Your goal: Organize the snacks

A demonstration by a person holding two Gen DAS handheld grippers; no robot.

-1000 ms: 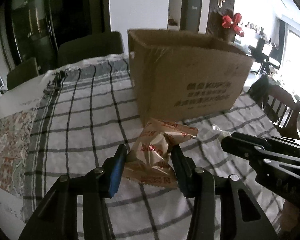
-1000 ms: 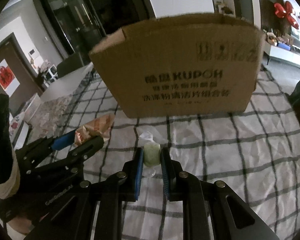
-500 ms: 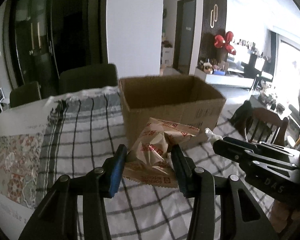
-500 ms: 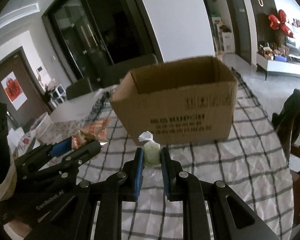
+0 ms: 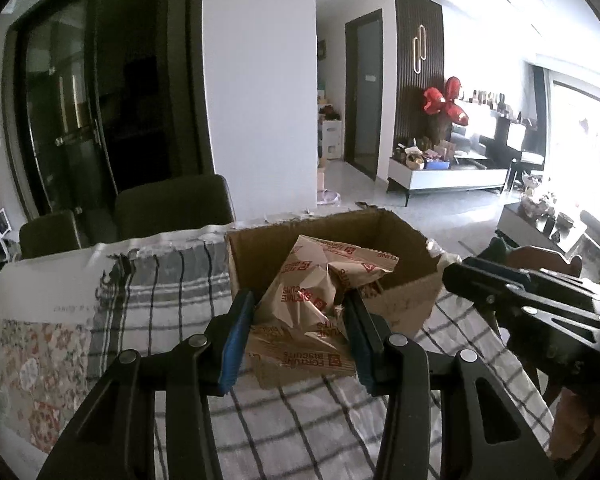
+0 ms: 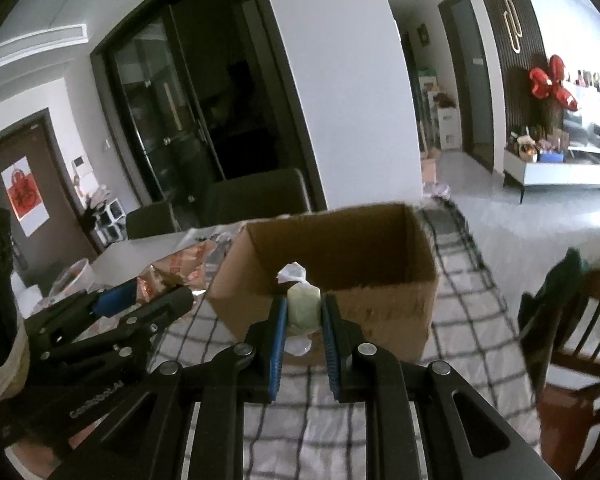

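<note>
Biscuit packet clamped in left tool; right tool pinches pale green wrapped sweet.

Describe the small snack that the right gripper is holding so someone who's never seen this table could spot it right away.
Find the open cardboard box on the checked tablecloth. Just in front of it, the right gripper is shut on a small pale green candy in a clear twisted wrapper. The other held snack, a tan biscuit packet with red print, is far larger.
</note>
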